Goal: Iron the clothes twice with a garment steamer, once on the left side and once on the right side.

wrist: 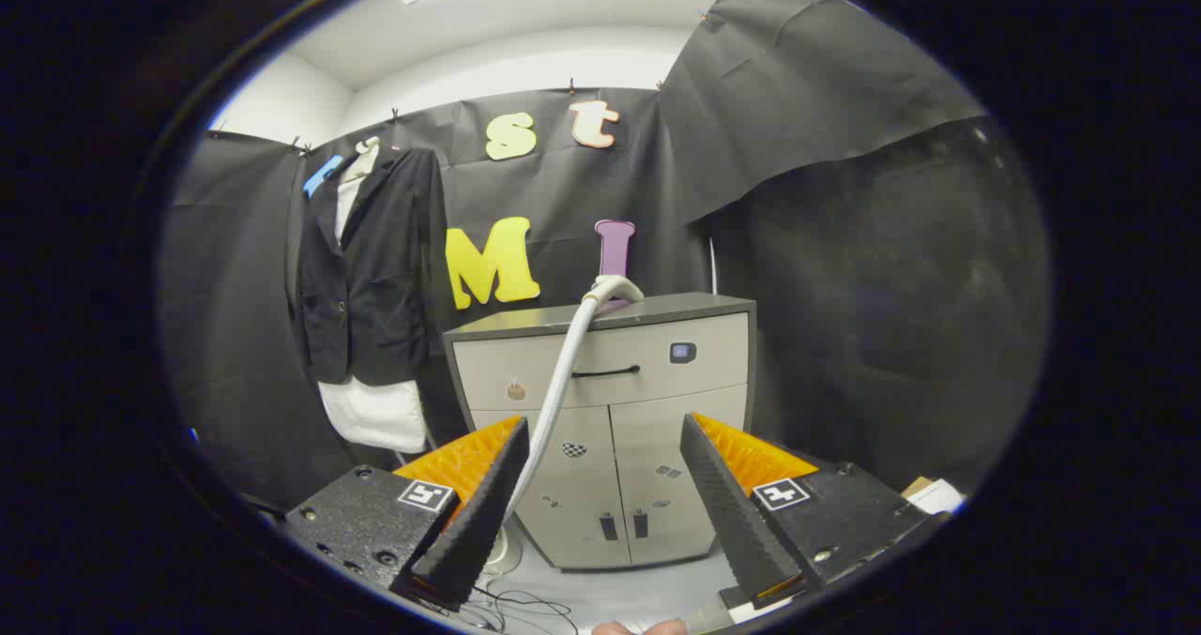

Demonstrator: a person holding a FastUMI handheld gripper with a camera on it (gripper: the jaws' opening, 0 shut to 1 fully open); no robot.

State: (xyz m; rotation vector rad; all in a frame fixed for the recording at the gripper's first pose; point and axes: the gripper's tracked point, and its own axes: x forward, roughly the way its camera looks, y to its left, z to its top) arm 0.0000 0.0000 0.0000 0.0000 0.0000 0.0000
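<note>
A dark jacket (371,260) over a white shirt (373,413) hangs on the booth wall, beyond my left finger and left of the cabinet. The steamer's white head (615,290) rests on the cabinet top (600,316). Its grey hose (560,382) runs down in front of the cabinet, passing just inside my left finger. My gripper (600,494) is open, its fingers wide apart with nothing between them, well short of the cabinet.
A beige cabinet (647,429) with a drawer and two doors stands straight ahead. Thin cables (521,607) lie on the floor below my left finger. A bit of a hand (638,627) shows beneath the fingers. A small box (934,494) sits at the right.
</note>
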